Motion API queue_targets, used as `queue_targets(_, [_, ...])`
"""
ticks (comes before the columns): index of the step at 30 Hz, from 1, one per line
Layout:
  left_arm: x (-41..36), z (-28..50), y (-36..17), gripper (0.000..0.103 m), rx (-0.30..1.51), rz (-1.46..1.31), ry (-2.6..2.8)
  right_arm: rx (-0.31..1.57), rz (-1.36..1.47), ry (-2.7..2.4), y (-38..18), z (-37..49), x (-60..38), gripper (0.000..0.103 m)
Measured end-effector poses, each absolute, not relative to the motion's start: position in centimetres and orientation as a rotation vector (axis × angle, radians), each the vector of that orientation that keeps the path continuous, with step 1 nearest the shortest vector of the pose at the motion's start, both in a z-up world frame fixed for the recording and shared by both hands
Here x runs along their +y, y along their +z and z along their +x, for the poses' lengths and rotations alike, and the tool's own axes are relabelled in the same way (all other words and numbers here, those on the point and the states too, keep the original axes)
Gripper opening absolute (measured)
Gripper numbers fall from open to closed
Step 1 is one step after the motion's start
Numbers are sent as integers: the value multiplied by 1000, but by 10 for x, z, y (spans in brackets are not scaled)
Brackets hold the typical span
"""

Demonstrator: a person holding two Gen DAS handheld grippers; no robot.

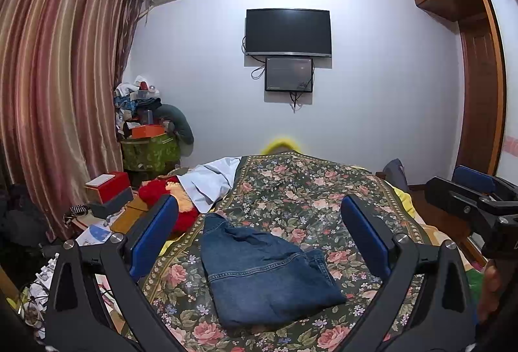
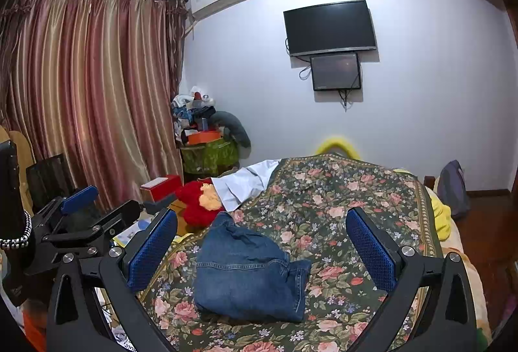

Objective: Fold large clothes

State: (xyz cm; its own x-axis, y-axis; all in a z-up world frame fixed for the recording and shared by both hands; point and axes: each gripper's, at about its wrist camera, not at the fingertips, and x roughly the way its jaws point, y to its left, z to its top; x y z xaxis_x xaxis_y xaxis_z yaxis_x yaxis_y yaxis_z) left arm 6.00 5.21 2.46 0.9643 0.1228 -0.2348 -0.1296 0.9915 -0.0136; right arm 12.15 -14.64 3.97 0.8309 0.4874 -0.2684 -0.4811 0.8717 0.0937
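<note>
Both of my hand-held grippers, left [image 1: 259, 232] and right [image 2: 261, 237], gape wide, empty; denim garment [image 1: 262, 274] lies folded compact on bed [image 1: 307, 193]; folding apparently complete.

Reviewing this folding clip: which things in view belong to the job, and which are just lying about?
Part of the job:
- denim garment, already in a compact bundle
- floral bedspread it lies on
- left gripper and right gripper, both open, holding nothing

Just lying about:
- red plush toy
- white cloth
- red box
- wall TV
- curtains

No text or label here is legible.
</note>
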Motion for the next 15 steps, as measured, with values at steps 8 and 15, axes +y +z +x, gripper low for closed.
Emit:
queue_targets(8, [51,61,26,102,234,-35,118,284,24,512,41,119,-146,103])
queue_targets(15, [51,63,24,101,249,-40,85,281,28,506,43,117,-145,103])
